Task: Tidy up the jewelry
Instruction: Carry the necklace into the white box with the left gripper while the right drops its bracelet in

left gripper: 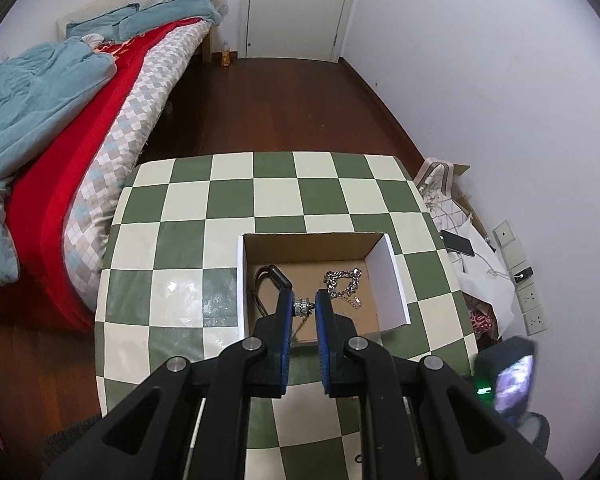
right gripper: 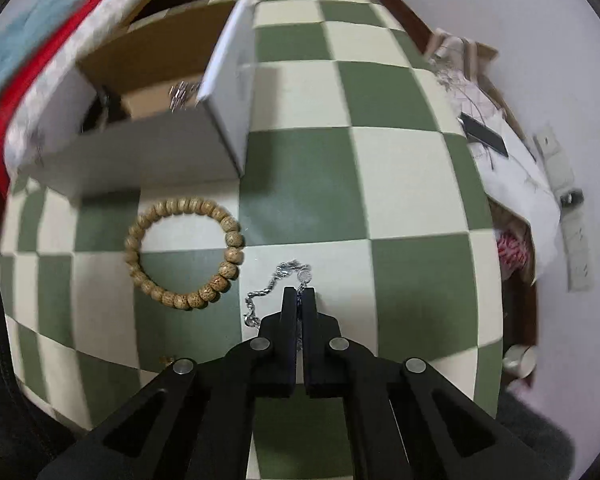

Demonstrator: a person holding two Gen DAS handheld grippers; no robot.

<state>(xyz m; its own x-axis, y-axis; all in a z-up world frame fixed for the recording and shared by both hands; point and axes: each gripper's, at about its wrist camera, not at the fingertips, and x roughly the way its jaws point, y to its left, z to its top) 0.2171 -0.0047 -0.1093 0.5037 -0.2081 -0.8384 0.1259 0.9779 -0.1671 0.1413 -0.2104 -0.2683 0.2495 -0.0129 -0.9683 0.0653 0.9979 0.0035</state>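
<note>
1. Left gripper (left gripper: 304,306) clamped on a small silver bead pendant (left gripper: 301,306) with a thin dangling chain, above the cardboard box (left gripper: 396,280) mid-table.
2. Right gripper (right gripper: 299,294) closed on the silver chain (right gripper: 278,280) near the table's (right gripper: 412,208) front edge, beside the wooden bead bracelet (right gripper: 186,252).
3. Likely light, limp, slippery, tangle-prone; best pinched at a link or clasp.

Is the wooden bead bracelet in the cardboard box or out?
Out: the wooden bead bracelet lies on the checkered table, beside the cardboard box.
</note>
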